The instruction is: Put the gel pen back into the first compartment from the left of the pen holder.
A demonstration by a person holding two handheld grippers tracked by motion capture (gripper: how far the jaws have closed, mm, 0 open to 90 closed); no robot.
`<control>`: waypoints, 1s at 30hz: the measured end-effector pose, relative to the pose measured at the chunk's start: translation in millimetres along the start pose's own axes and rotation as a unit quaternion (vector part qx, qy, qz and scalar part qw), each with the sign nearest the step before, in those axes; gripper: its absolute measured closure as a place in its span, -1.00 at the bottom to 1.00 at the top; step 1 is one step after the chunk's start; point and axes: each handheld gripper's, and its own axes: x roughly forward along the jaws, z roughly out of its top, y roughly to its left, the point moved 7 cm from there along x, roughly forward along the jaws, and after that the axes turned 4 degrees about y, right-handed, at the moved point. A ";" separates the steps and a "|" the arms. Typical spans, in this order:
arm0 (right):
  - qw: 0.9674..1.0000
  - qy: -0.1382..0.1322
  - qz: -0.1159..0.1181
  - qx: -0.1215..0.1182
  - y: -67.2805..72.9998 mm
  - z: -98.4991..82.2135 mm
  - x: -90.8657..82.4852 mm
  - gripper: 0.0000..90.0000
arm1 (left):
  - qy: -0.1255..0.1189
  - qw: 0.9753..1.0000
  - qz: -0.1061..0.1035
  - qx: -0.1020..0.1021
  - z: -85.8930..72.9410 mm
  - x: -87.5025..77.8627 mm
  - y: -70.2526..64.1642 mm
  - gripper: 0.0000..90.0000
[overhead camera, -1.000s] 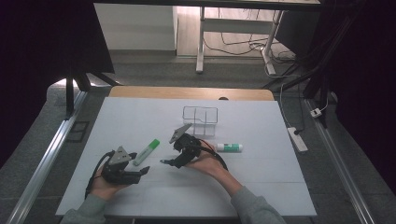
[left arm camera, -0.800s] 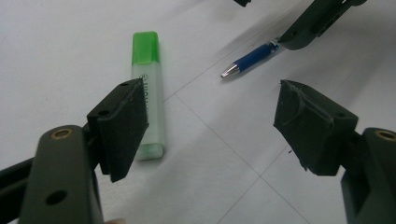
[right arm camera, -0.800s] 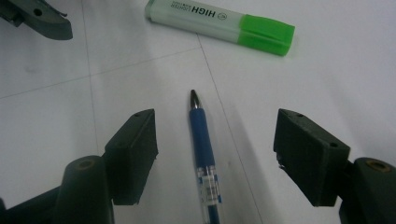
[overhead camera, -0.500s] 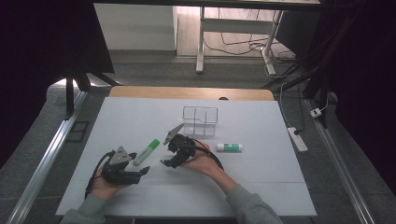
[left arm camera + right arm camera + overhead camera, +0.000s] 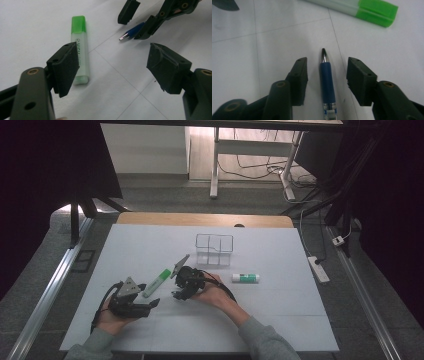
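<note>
A blue pen (image 5: 326, 75) with a silver tip lies on the white table between the open jaws of my right gripper (image 5: 328, 67), which stand on either side of it without touching. In the high view the right gripper (image 5: 179, 291) is low over the table's middle. A green highlighter (image 5: 156, 282) lies just to its left. My left gripper (image 5: 150, 304) rests near the front left, open and holding nothing. In the left gripper view (image 5: 115, 65) the highlighter (image 5: 80, 52) lies beside the left jaw, and the pen tip (image 5: 130, 33) pokes out under the right gripper (image 5: 140, 21).
A clear compartment organiser (image 5: 214, 249) stands at the middle back of the table (image 5: 300, 310). A white and green glue stick (image 5: 245, 278) lies right of the right hand. The highlighter's cap (image 5: 377, 11) is just beyond the pen tip.
My right gripper has shifted a little to the left and lower, bringing its open jaws around the pen. The left gripper has stayed put.
</note>
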 end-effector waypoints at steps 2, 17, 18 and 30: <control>1.000 0.006 -0.003 -0.003 0.1 -0.9 1.8 0.26 | 0.000 1.000 0.000 0.000 0.0 0.1 -0.2 -0.44; 0.999 0.010 -0.019 -0.043 5.2 1.1 2.1 0.78 | 0.004 1.000 0.001 0.004 -1.2 1.2 0.2 -0.44; 0.999 0.012 -0.019 -0.043 5.8 0.6 1.6 0.78 | 0.004 1.000 0.001 0.003 -1.2 1.3 0.2 -0.44; 0.998 -0.054 -0.019 -0.023 -0.3 4.2 -33.8 0.78 | 0.005 1.000 0.001 0.002 -1.6 2.4 0.7 -0.43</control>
